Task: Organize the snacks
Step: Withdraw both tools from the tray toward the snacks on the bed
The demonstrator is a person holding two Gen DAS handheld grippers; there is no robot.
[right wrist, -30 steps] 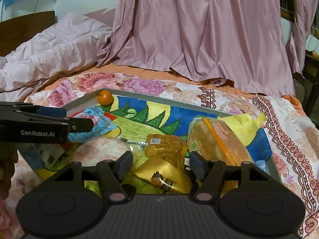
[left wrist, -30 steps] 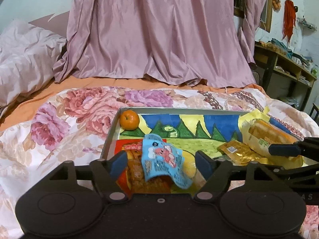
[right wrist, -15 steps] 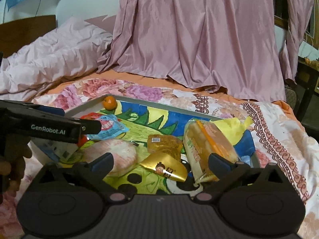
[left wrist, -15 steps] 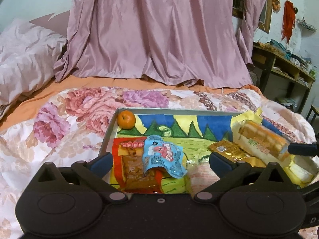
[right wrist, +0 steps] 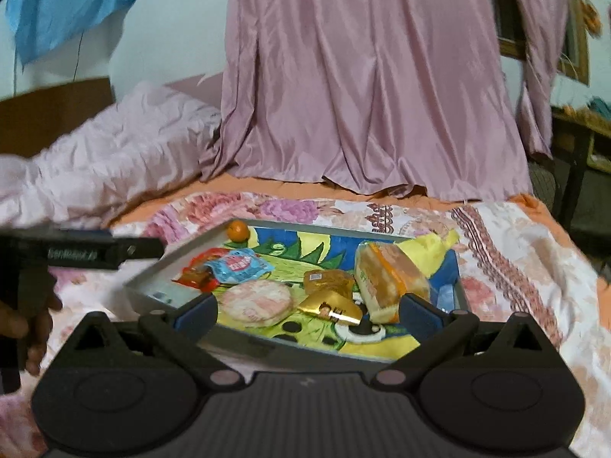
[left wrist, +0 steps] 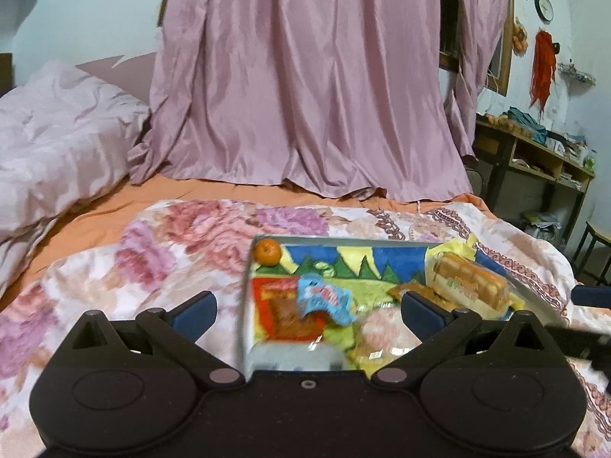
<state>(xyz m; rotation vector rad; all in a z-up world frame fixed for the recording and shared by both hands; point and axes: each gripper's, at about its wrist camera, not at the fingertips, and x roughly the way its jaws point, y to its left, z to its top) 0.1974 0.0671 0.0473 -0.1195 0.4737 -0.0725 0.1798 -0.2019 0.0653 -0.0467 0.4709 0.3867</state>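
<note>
Both tools were spread wide and held nothing: the left tool (left wrist: pixel 307 307) and the right tool (right wrist: pixel 308 311) hung above the near edge of a tray (right wrist: pixel 179 255) that lay on a flowered bedspread (left wrist: pixel 152 252). Inside the tray, an orange (left wrist: pixel 268 251) sat in the far left corner. A blue packet (left wrist: pixel 324 297) lay on top of a red packet (left wrist: pixel 284 313) on the left side. A round pink cake (right wrist: pixel 255 299) lay near the front, with a gold packet (right wrist: pixel 330 307) just beside it and a brown packet (right wrist: pixel 328 281) behind that. A bagged loaf of bread (right wrist: pixel 387 280) lay on the right, against a yellow wrapper (right wrist: pixel 427 246). A hand (right wrist: pixel 26 320) gripped the left tool's handle. A pink curtain (left wrist: pixel 305 76) hung behind the bed.
</note>
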